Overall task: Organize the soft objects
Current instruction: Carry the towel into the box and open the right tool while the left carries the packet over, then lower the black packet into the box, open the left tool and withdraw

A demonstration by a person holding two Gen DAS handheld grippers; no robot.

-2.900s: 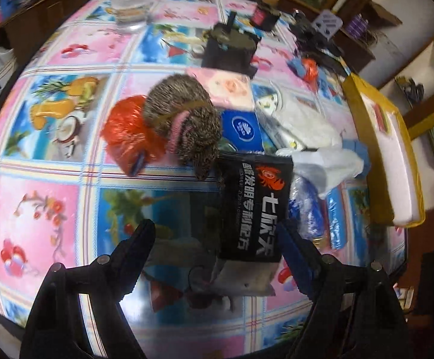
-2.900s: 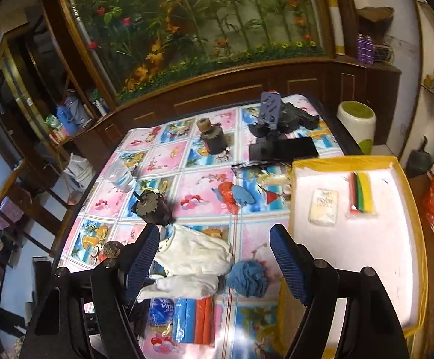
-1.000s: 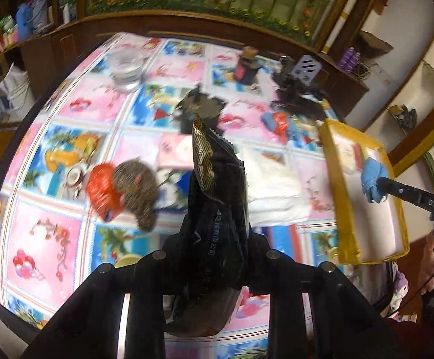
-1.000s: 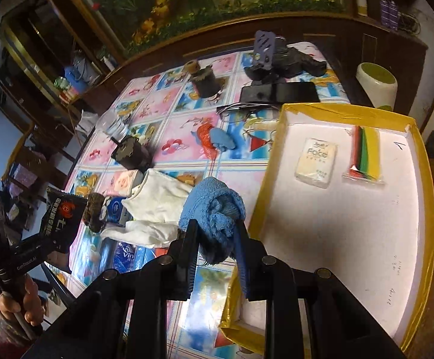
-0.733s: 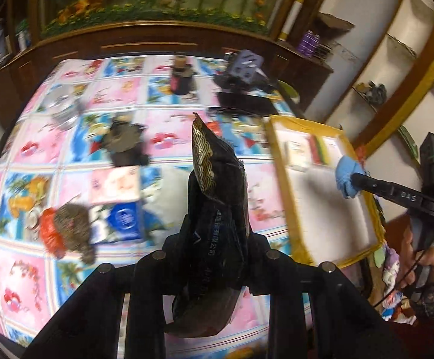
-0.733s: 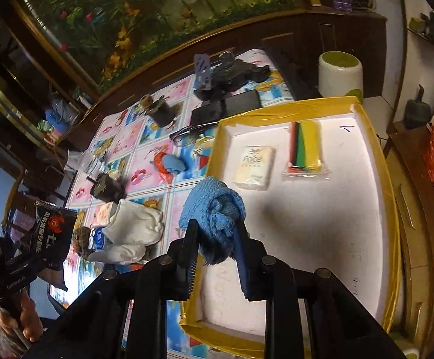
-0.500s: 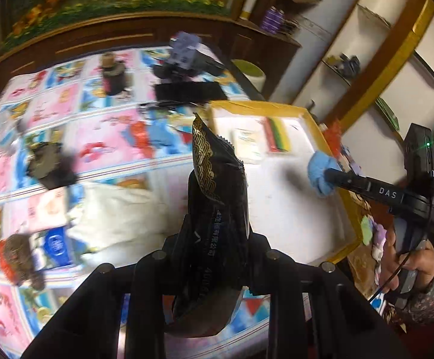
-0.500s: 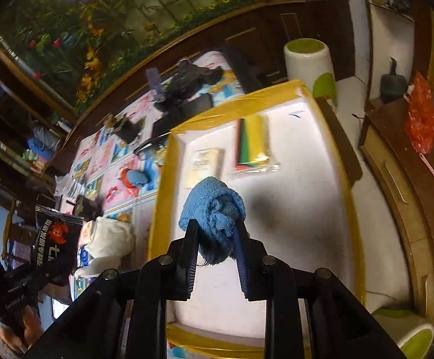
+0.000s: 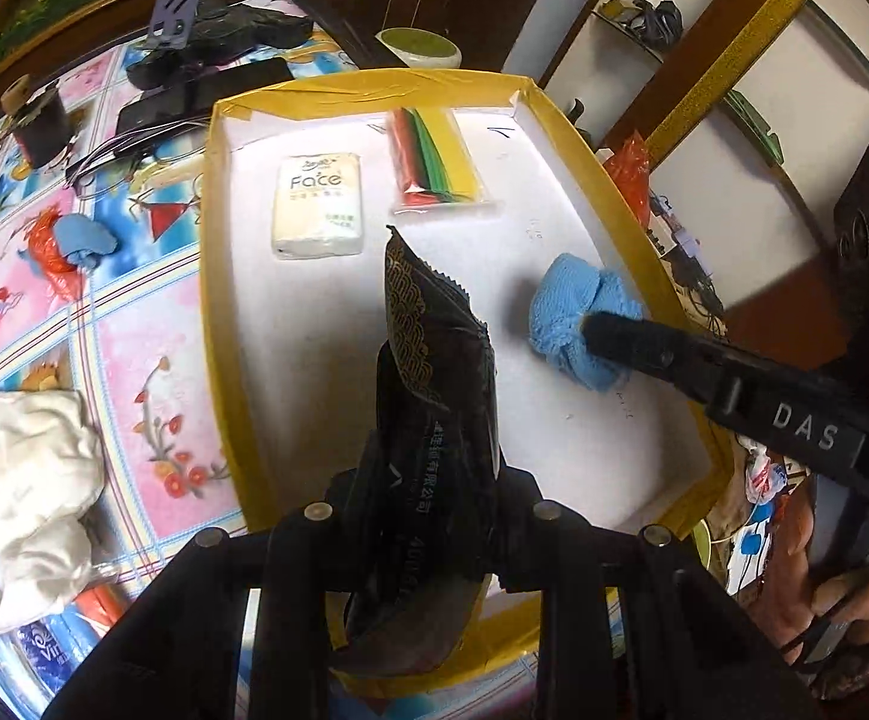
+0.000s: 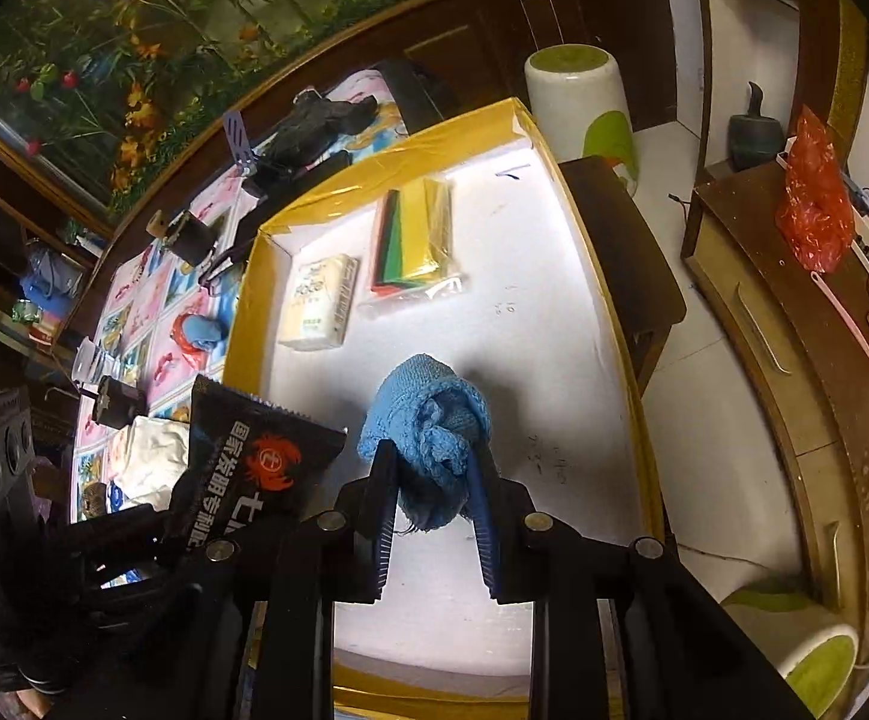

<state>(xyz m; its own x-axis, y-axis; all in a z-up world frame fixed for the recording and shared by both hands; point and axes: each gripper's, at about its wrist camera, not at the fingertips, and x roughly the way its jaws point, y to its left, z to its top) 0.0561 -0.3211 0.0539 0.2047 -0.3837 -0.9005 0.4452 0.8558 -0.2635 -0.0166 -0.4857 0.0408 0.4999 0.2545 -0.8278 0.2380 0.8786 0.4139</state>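
Observation:
My left gripper is shut on a black snack packet and holds it upright above the near part of the white tray with yellow rim. My right gripper is shut on a balled blue cloth, low over the tray near its right rim. The cloth also shows in the left wrist view, and the packet in the right wrist view. A tissue pack and a bag of coloured sheets lie at the tray's far end.
On the patterned tablecloth left of the tray lie a white garment, a blue and red bundle, blue packs and black devices. A green-topped stool and a wooden cabinet stand beyond the tray.
Both grippers swung from over the table to over the tray, each still holding its object. The blue cloth came lower, close to the tray floor near the right rim.

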